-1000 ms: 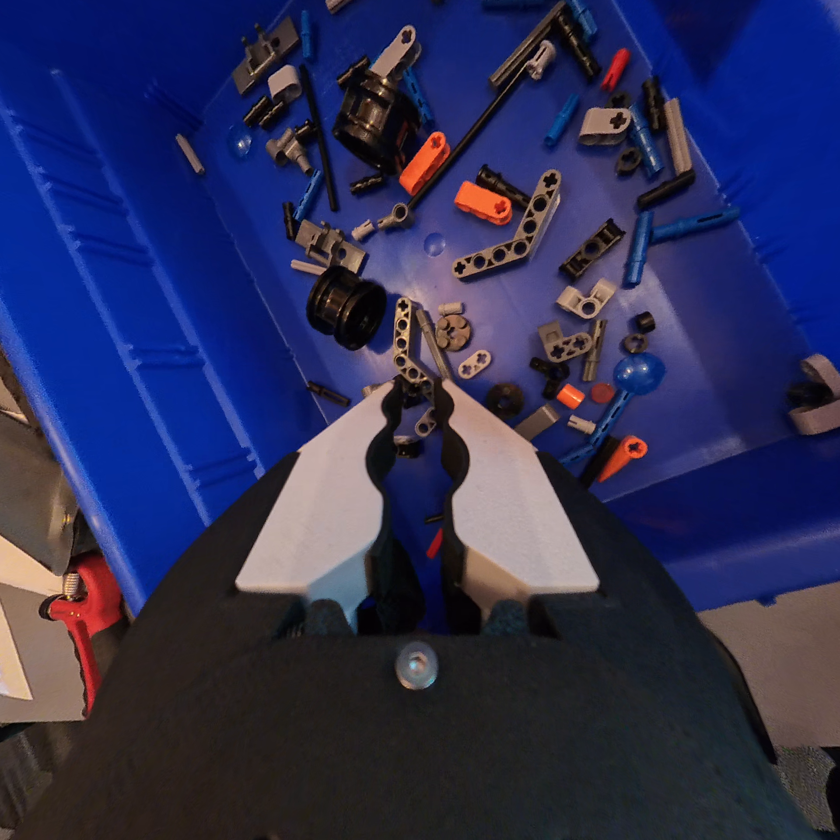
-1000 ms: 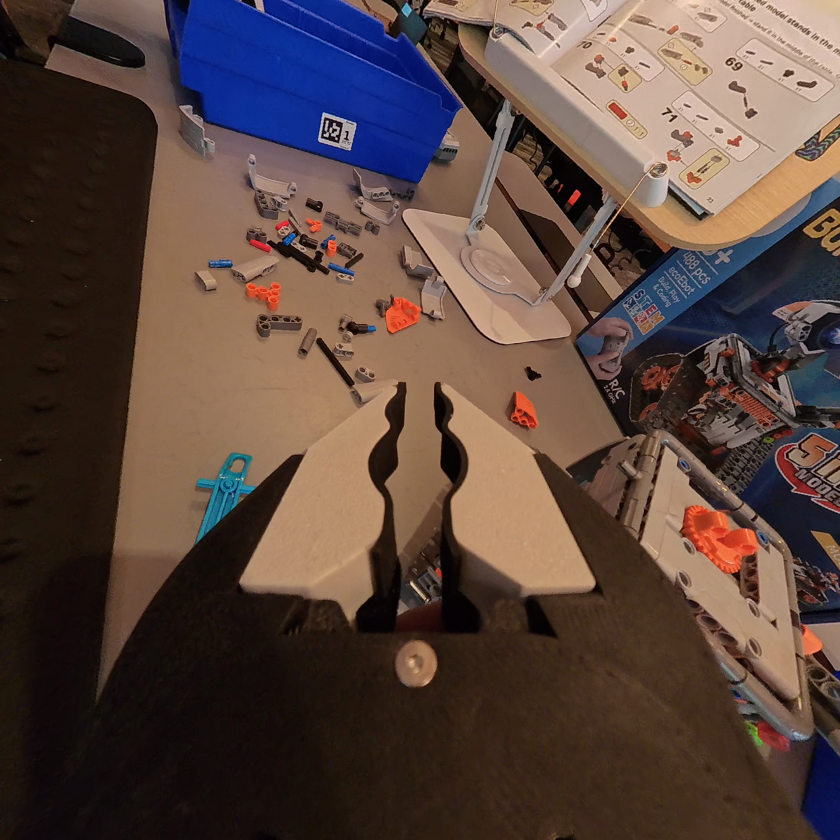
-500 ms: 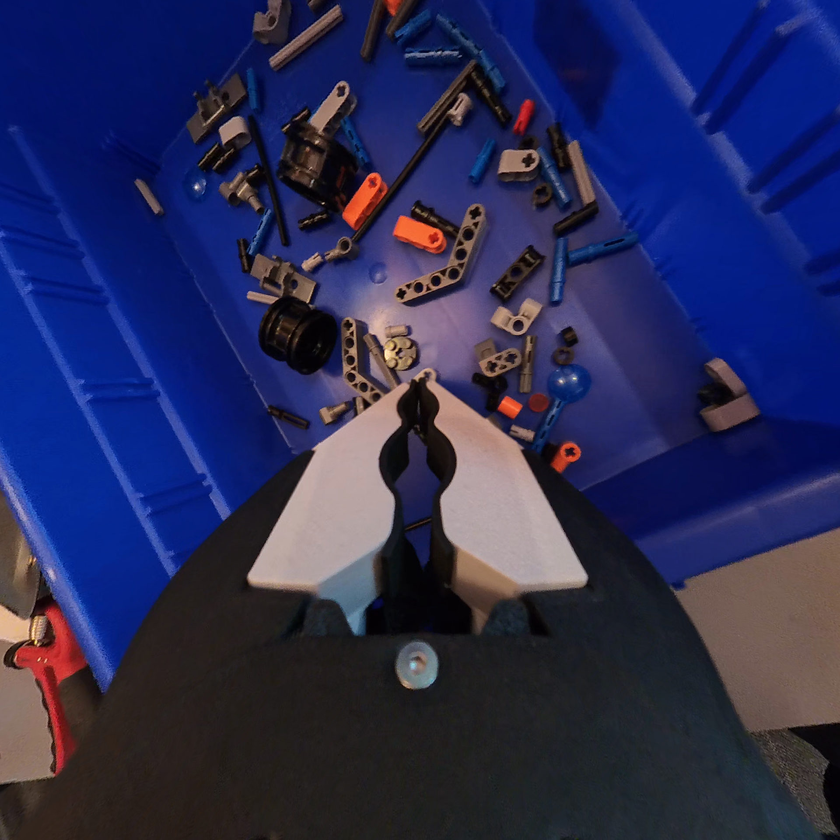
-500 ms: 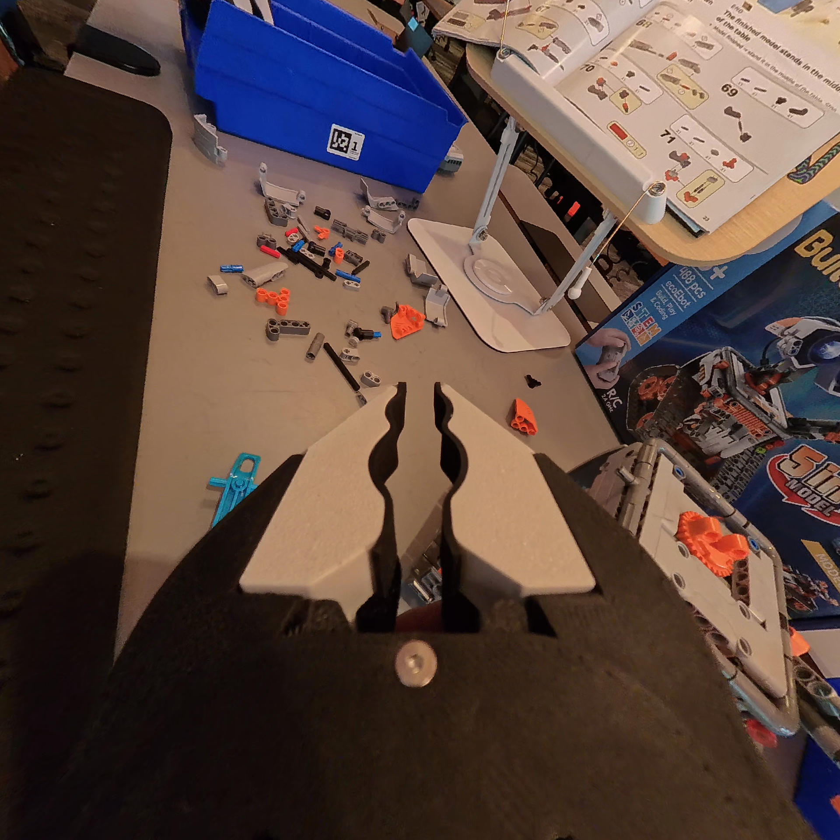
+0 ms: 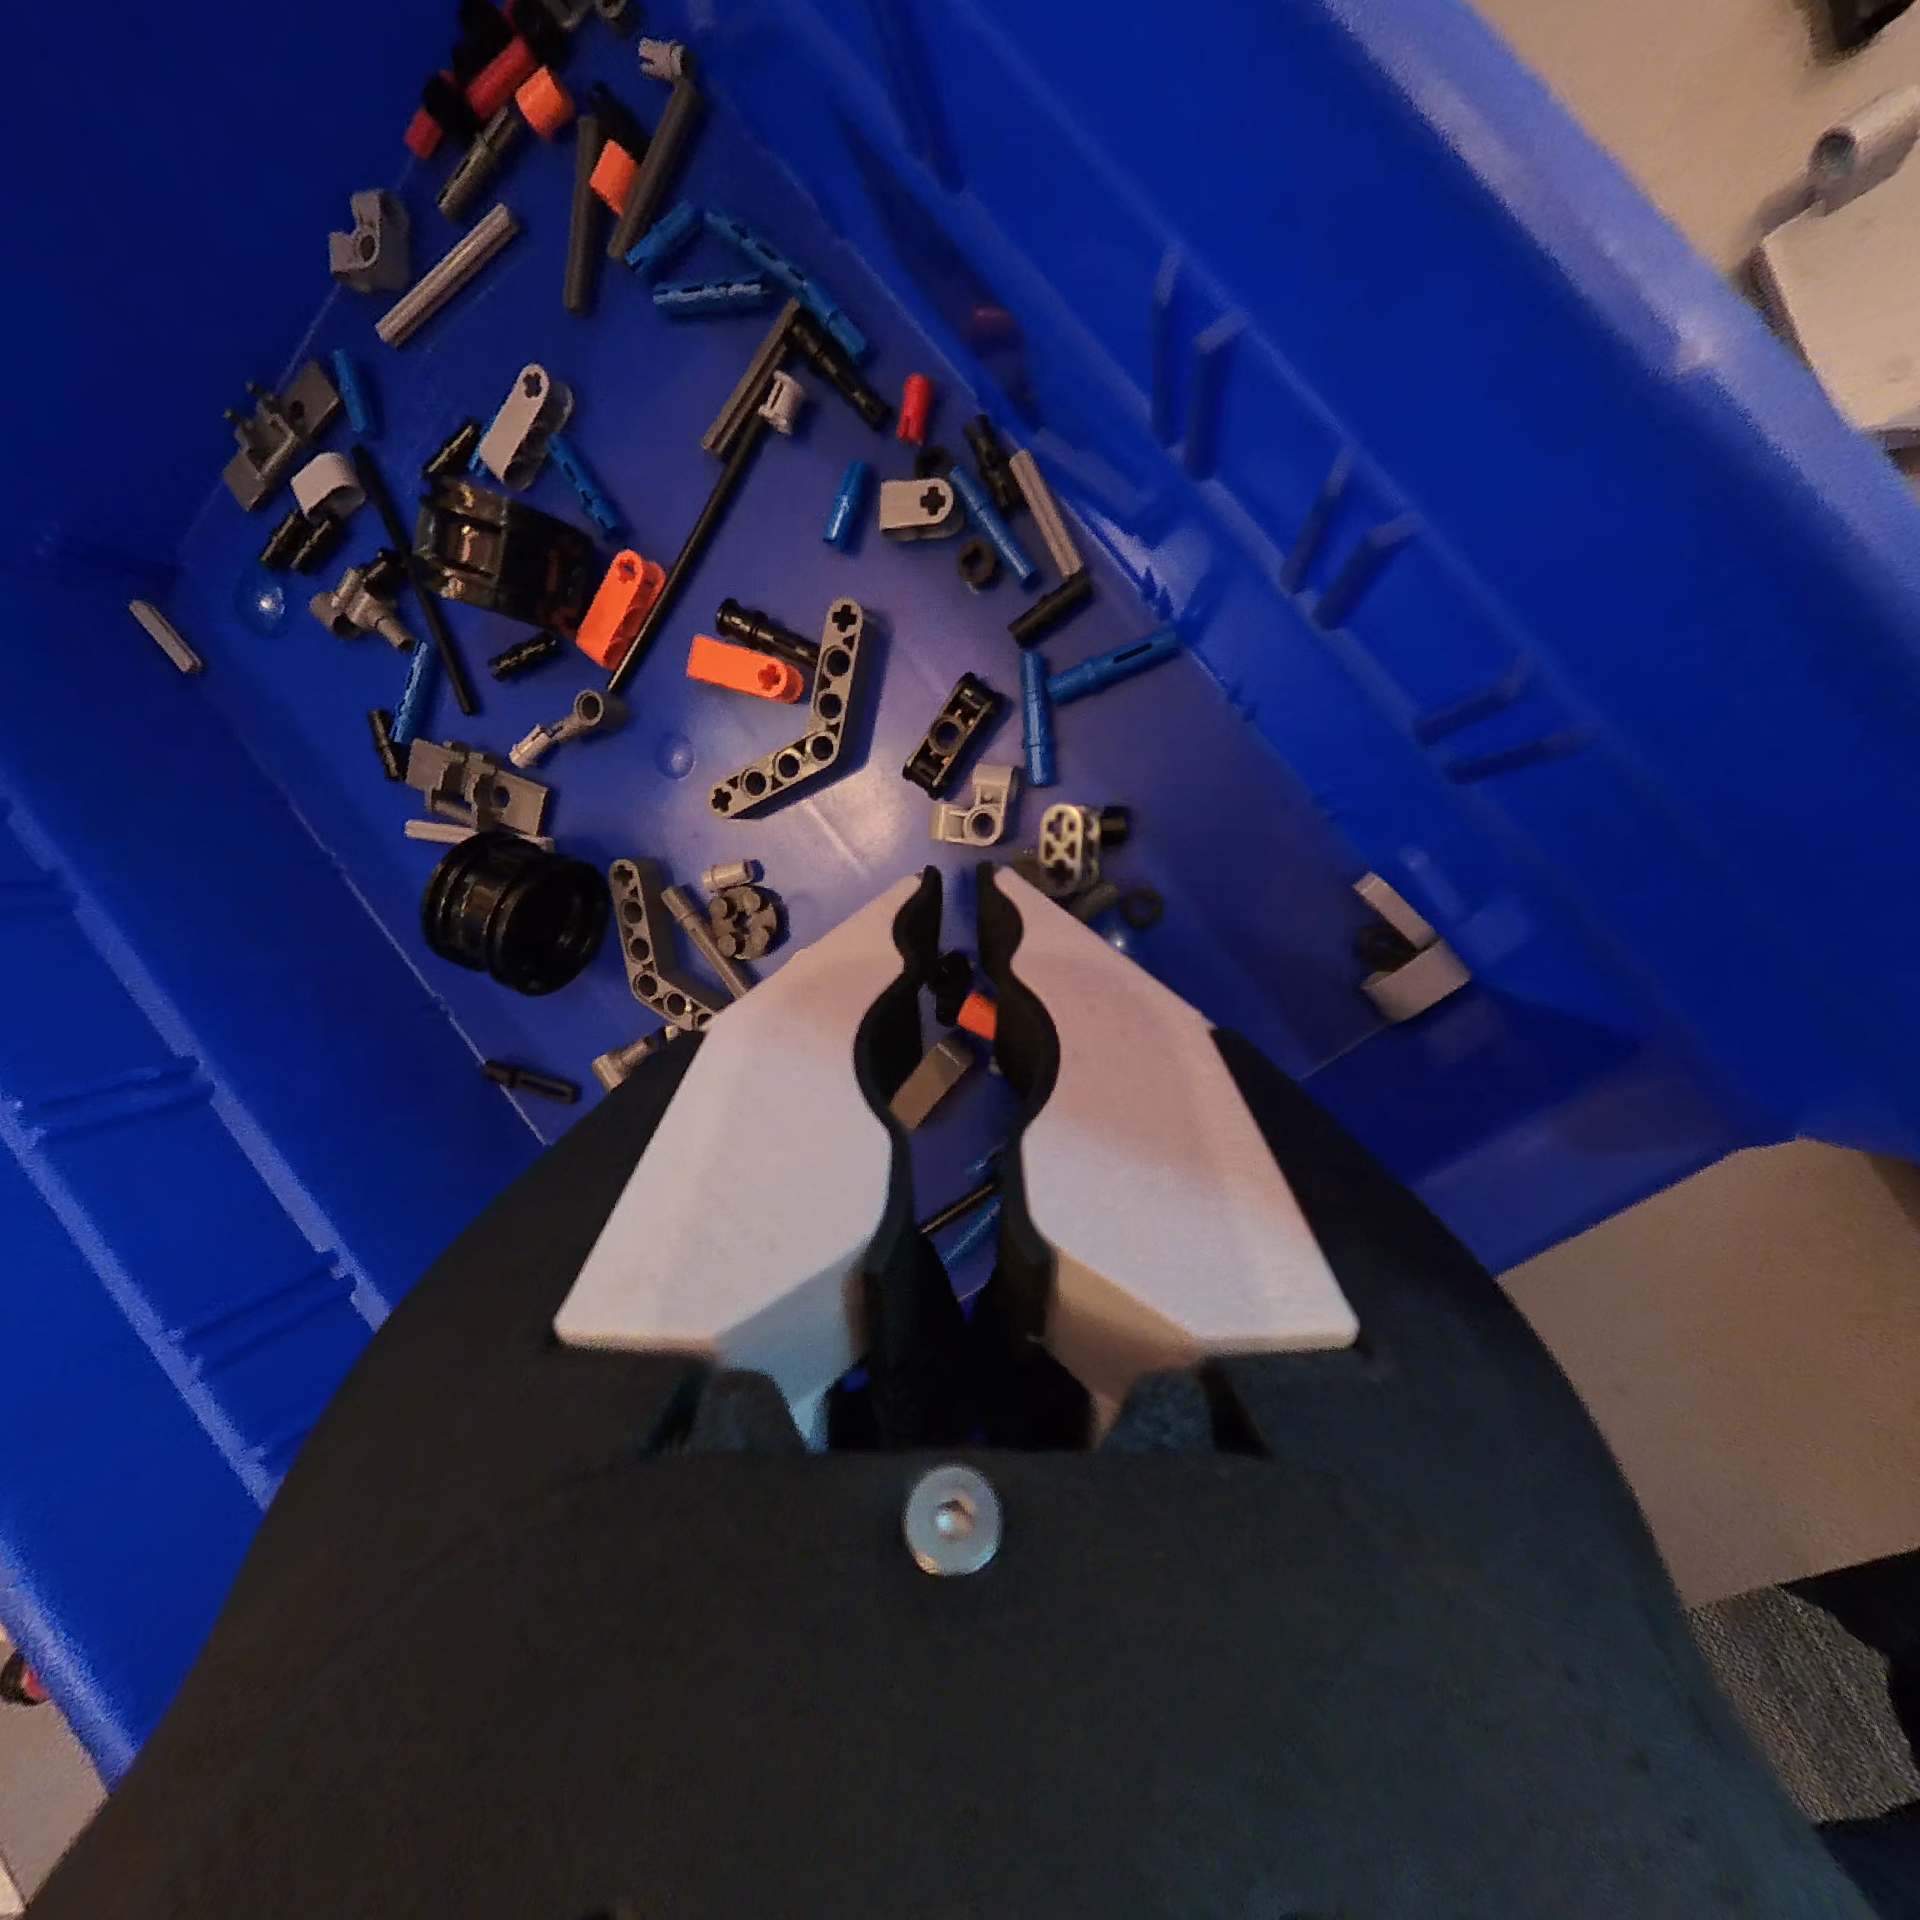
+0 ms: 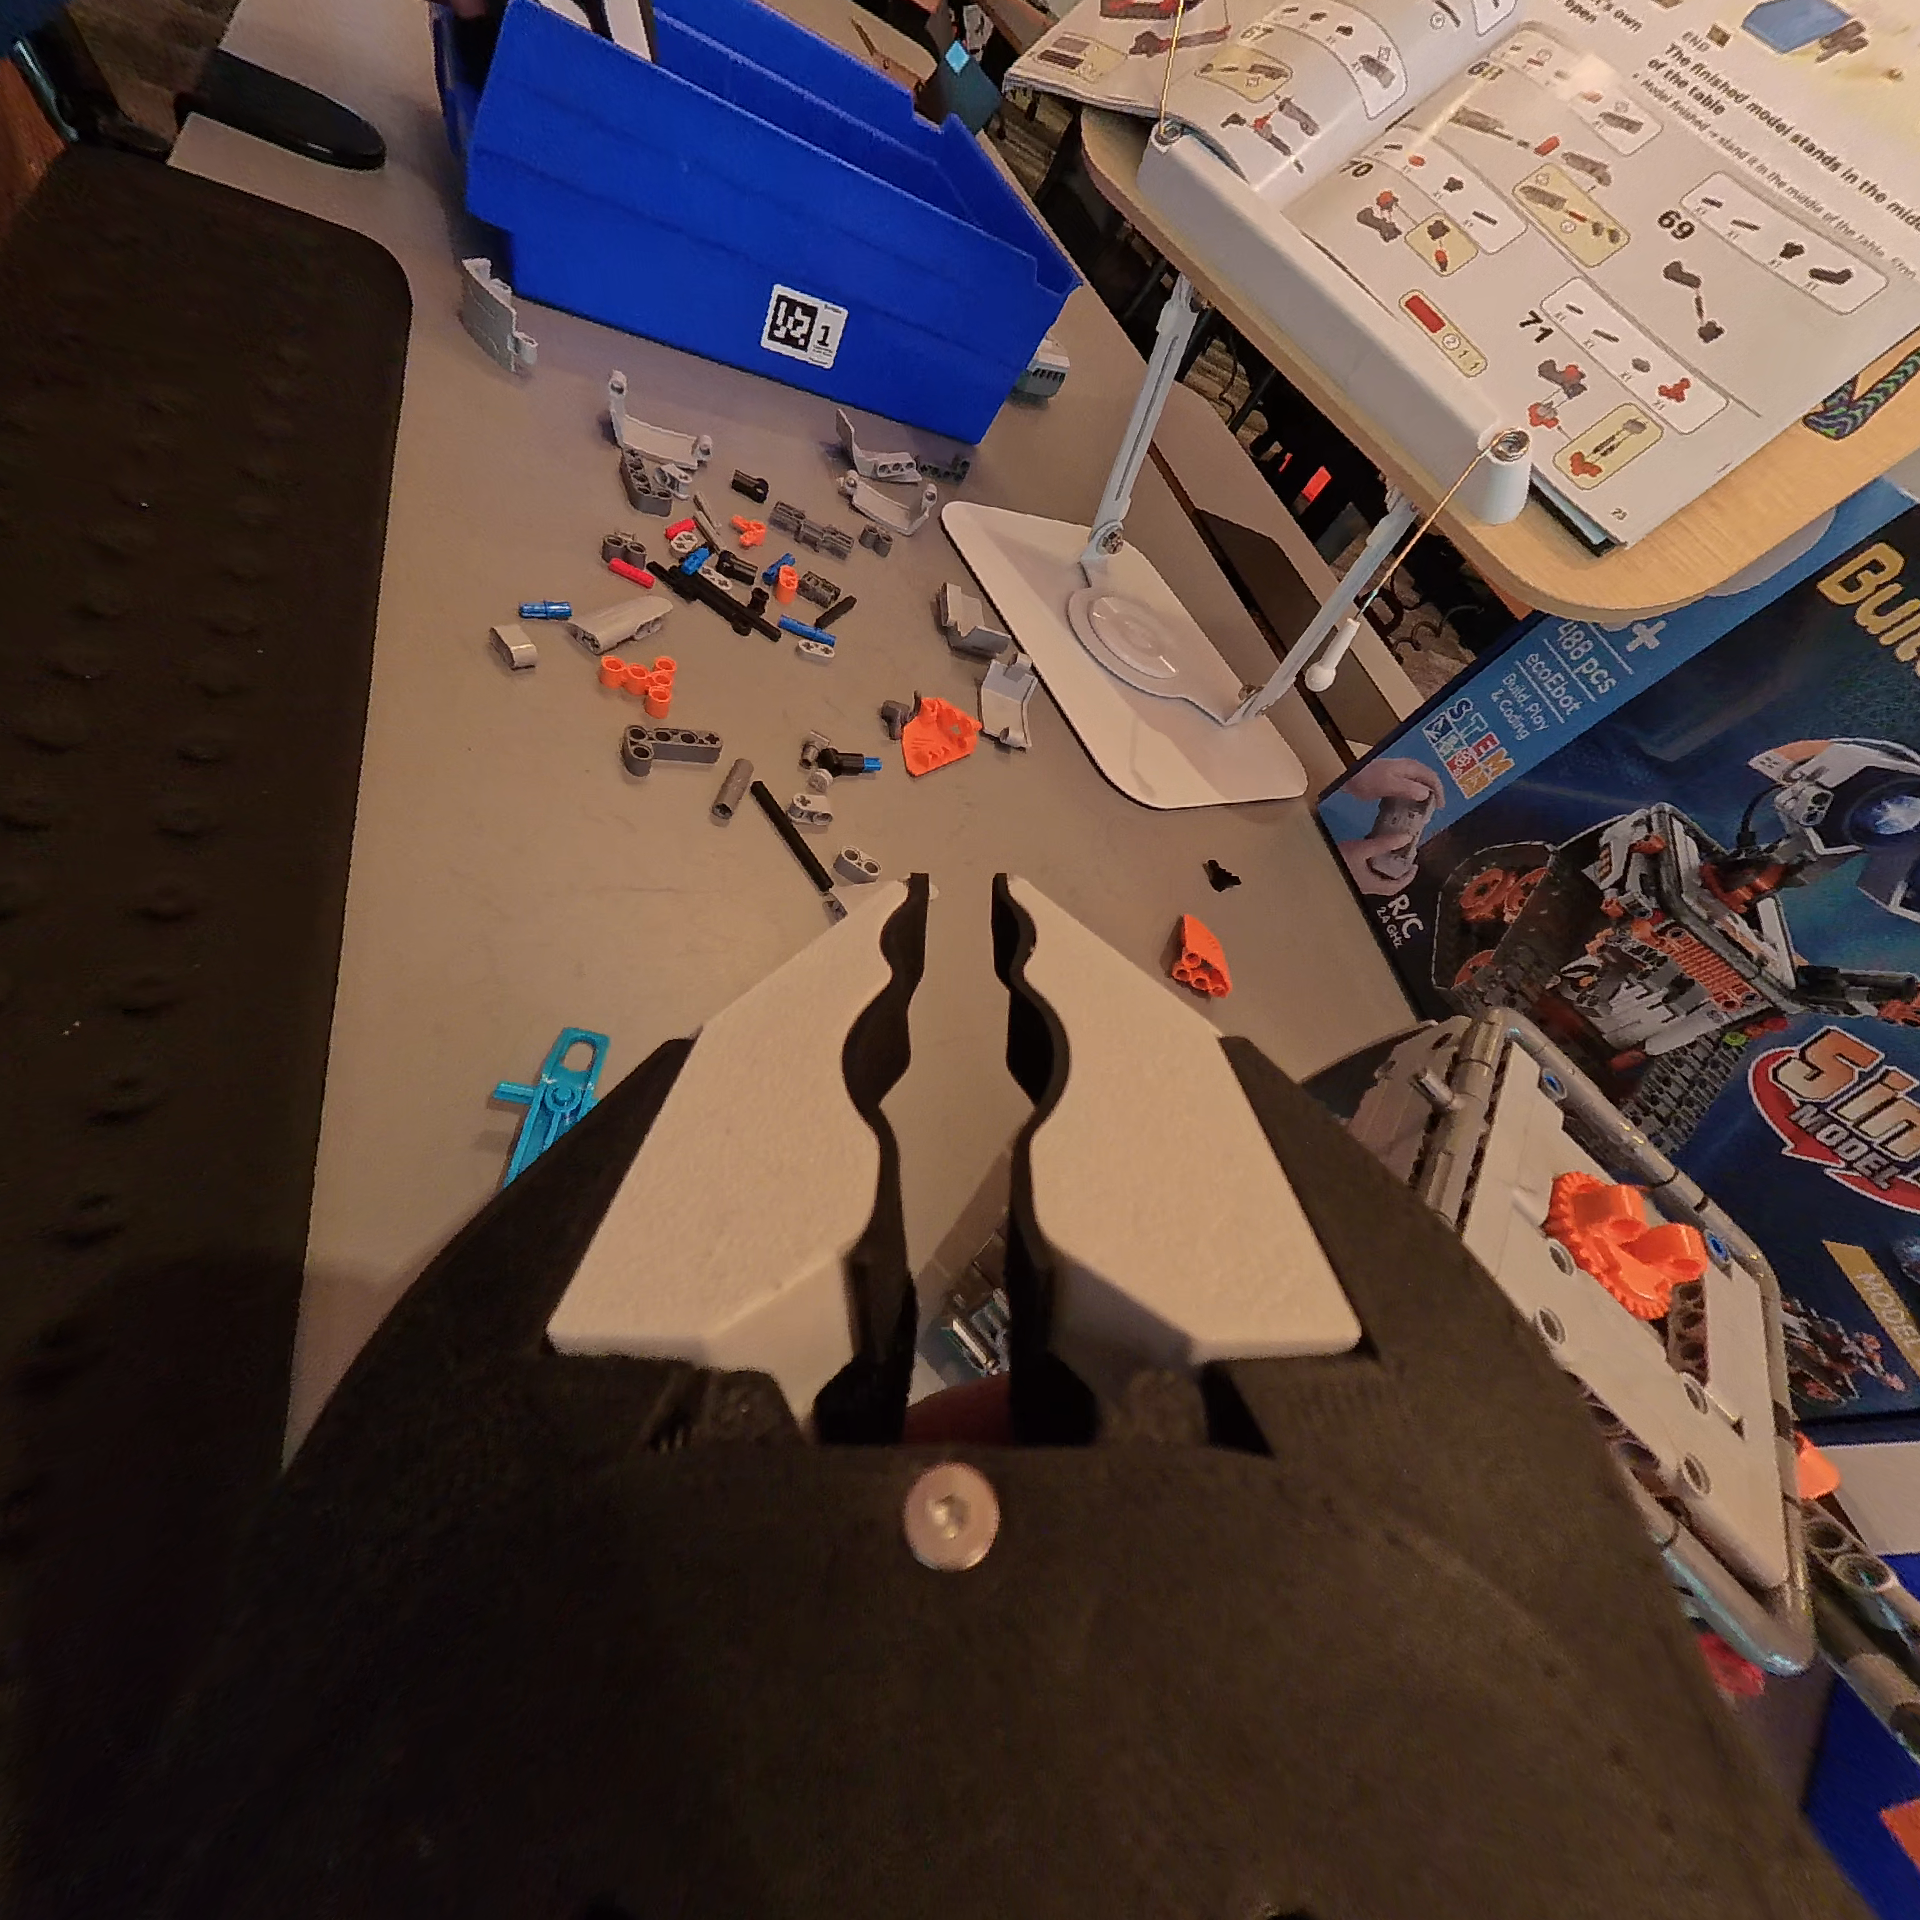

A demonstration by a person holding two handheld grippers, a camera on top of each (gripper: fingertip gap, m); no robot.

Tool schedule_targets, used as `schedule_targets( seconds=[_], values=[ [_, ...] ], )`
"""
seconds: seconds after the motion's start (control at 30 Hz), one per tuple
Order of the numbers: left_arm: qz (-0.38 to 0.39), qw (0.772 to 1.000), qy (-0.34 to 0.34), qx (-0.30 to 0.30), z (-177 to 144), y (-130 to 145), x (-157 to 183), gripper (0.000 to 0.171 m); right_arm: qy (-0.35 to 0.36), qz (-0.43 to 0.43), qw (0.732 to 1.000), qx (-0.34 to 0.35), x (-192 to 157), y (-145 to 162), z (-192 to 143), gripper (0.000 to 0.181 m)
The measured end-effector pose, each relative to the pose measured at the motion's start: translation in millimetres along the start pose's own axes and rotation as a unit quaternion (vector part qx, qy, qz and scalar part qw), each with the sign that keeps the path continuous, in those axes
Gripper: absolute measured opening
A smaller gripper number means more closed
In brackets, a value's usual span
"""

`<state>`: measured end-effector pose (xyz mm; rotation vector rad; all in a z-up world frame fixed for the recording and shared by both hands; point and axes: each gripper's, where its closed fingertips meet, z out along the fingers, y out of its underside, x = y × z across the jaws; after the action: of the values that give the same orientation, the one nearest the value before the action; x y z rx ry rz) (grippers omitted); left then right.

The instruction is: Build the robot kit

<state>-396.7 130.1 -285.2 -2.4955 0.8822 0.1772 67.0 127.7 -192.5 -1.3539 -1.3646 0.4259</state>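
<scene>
Both tongs stand slightly parted and empty: the left gripper [image 5: 958, 883] hangs inside a blue bin [image 5: 1455, 582], tips over loose building pieces, a bent grey beam [image 5: 800, 727] at 11 o'clock. Right gripper [image 6: 958, 888] hovers above the table [image 6: 499, 894], an orange piece [image 6: 1200, 956] at 3 o'clock.

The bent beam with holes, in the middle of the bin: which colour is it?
Grey; the bent beam shows best in the left wrist view.
</scene>
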Motion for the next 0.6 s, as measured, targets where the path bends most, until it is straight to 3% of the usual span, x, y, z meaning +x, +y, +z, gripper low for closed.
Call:
schedule_targets(
  seconds=[0.33,0.6],
  values=[
    [0.011,0.999,0.037,-0.002,1,3,14,0.004,-0.001,-0.001,1.0,0.0,-1,0,-1,0.01],
    [0.001,1.0,0.025,0.014,-5,6,7,0.017,-0.003,-0.001,1.0,0.003,-1,-1,-1,0.011]
  ],
)
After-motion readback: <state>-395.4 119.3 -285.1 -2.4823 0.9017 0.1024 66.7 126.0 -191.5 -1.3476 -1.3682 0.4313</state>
